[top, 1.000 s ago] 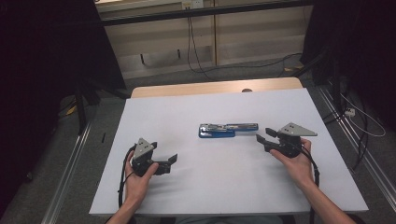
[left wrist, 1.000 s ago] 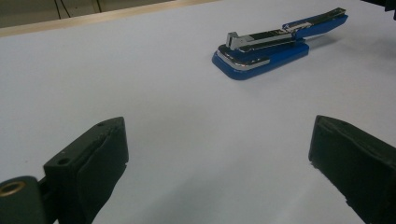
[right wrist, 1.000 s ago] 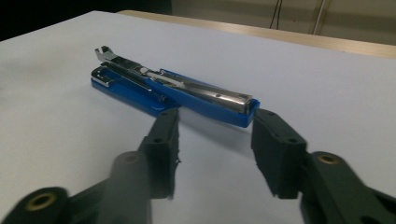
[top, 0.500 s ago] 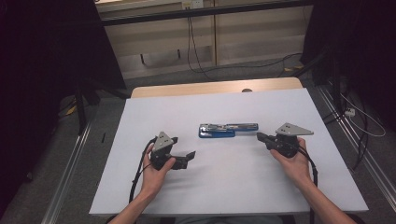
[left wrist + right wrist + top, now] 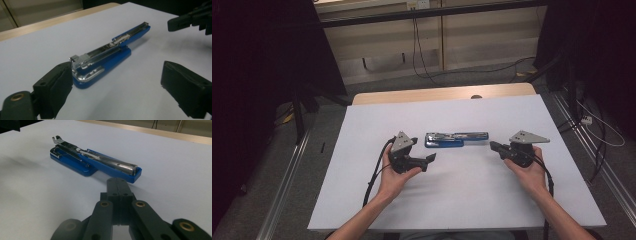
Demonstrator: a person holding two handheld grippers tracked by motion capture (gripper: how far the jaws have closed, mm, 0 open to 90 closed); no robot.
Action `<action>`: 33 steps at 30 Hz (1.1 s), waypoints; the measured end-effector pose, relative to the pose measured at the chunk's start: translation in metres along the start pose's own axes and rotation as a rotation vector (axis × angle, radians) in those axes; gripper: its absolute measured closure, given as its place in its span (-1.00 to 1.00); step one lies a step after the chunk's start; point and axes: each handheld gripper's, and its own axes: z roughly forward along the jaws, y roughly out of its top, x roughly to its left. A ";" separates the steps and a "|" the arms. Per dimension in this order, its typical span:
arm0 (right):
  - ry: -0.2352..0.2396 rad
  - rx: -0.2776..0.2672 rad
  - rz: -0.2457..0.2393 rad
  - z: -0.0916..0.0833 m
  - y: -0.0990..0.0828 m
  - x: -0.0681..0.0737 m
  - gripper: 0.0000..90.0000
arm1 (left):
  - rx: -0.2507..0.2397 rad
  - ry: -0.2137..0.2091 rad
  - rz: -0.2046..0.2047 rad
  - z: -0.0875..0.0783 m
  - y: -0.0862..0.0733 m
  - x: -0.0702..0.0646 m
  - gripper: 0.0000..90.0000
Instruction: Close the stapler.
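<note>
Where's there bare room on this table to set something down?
Bare white table lies beyond the blue stapler to the far edge, and along the near edge between the forearms. It is crowded mid-table: left gripper and right gripper flank the stapler closely.

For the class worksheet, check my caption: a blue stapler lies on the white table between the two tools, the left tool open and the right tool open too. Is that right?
Not quite. The right tool is shut: the right gripper view shows its two jaws pressed together, just short of the blue stapler. The rest holds: the stapler lies on the white table between the tools, and the left tool is open.
</note>
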 end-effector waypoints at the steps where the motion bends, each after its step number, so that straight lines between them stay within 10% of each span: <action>1: 0.001 0.002 0.000 0.000 0.000 0.000 1.00 | -0.004 0.011 -0.007 0.003 0.001 0.001 -0.73; 20: 0.004 0.014 -0.014 0.006 0.001 -0.001 1.00 | 0.024 0.062 -0.060 0.039 0.019 0.023 -0.20; 33: 0.001 0.037 -0.025 0.014 0.002 -0.003 1.00 | 0.078 0.076 -0.020 0.045 0.012 0.025 0.68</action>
